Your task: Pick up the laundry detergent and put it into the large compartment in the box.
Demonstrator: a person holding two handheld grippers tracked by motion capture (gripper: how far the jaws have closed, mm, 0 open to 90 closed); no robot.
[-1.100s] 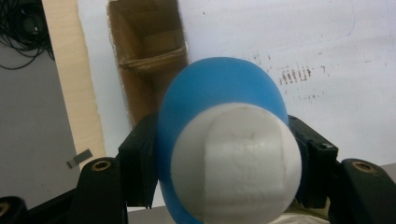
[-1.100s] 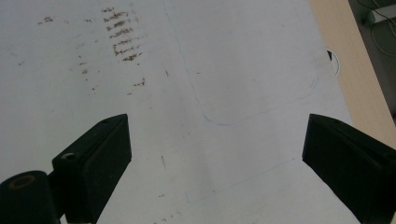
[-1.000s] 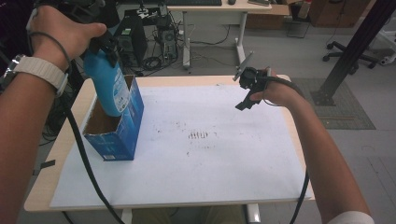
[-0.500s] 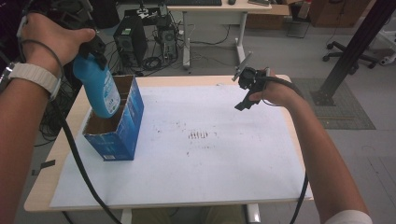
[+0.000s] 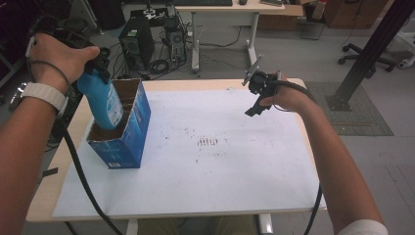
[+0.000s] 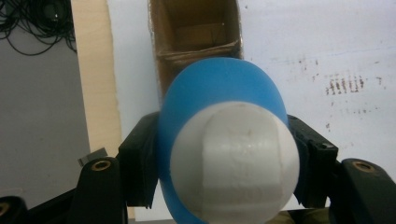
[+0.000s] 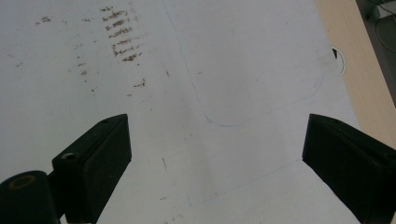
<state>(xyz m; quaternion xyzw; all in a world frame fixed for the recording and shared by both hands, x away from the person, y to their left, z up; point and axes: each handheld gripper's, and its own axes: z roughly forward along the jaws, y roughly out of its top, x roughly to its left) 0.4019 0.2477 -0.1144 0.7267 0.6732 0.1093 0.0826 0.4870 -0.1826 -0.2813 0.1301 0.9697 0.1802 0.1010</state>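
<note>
A blue bottle (image 5: 102,100) with a white cap (image 6: 233,161) hangs upright, its lower end inside the open top of a blue cardboard box (image 5: 125,139) at the table's left. My left gripper (image 5: 94,73) is shut on the bottle's upper part, one black jaw on each side of it in the left gripper view (image 6: 224,154). The box's brown inside (image 6: 196,32) lies straight beyond the bottle. My right gripper (image 5: 254,106) hovers over the back right of the table, open with nothing between its jaws (image 7: 215,158).
A white paper sheet (image 5: 220,181) with brown smudges (image 5: 209,142) covers the wooden table (image 5: 44,196). A pale blue outline (image 7: 261,112) is drawn on the sheet. A computer tower (image 5: 134,44), a desk and a black post (image 5: 367,54) stand beyond the table.
My left gripper has come down with the blue bottle, whose bottom now sits lower in the box's opening. The right gripper has stayed where it was.
</note>
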